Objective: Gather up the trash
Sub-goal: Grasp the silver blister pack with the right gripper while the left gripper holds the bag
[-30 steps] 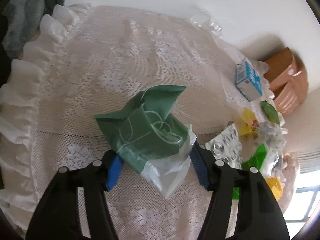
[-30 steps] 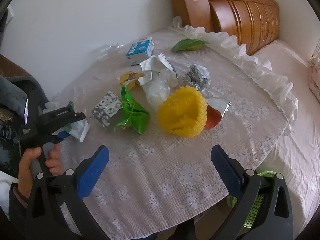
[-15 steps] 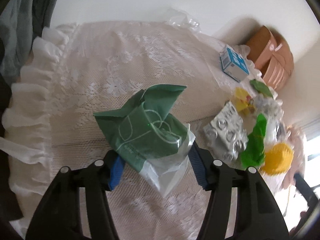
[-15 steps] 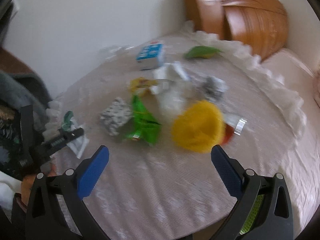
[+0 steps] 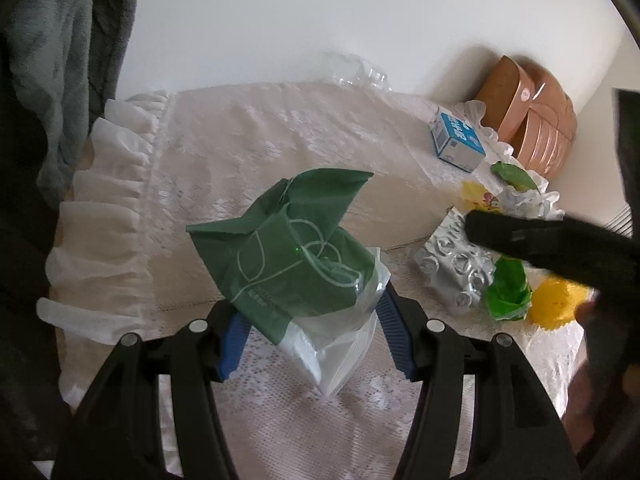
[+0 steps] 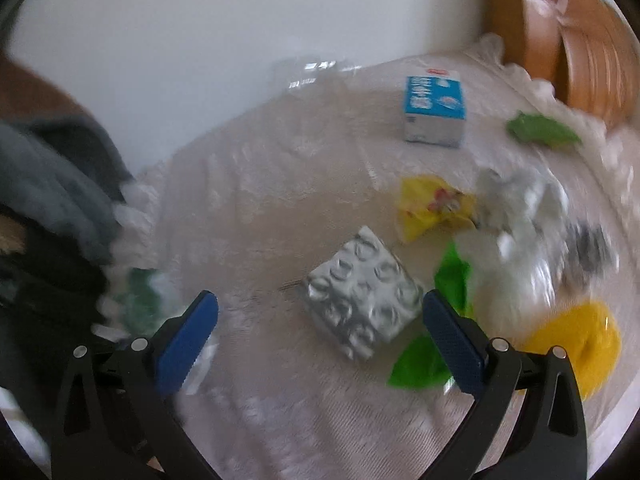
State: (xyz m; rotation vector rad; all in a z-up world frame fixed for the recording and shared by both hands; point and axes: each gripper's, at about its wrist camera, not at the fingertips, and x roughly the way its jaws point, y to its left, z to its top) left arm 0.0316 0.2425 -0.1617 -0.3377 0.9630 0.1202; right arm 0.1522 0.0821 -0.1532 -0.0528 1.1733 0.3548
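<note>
Your left gripper (image 5: pixel 310 330) is clamped on the green and white wrapper (image 5: pixel 292 268), its 2 blue pads pressing the wrapper's lower end from 9 and 3 o'clock while the rest stands up toward 12 o'clock above the lace tablecloth (image 5: pixel 248 136). Your right gripper (image 6: pixel 320 340) stands wide with nothing between its pads, and the silver blister pack (image 6: pixel 362 298) lies on the cloth in the gap, nearer the 3 o'clock pad. From that pack, the blue carton (image 6: pixel 434 108) sits at 1 o'clock, the yellow wrapper (image 6: pixel 430 206) nearer at 1 o'clock, and the yellow mesh ball (image 6: pixel 576 344) at 4 o'clock.

Home, lace tablecloth (image 5: pixel 280 128), wooden chair (image 6: pixel 560 44)
</note>
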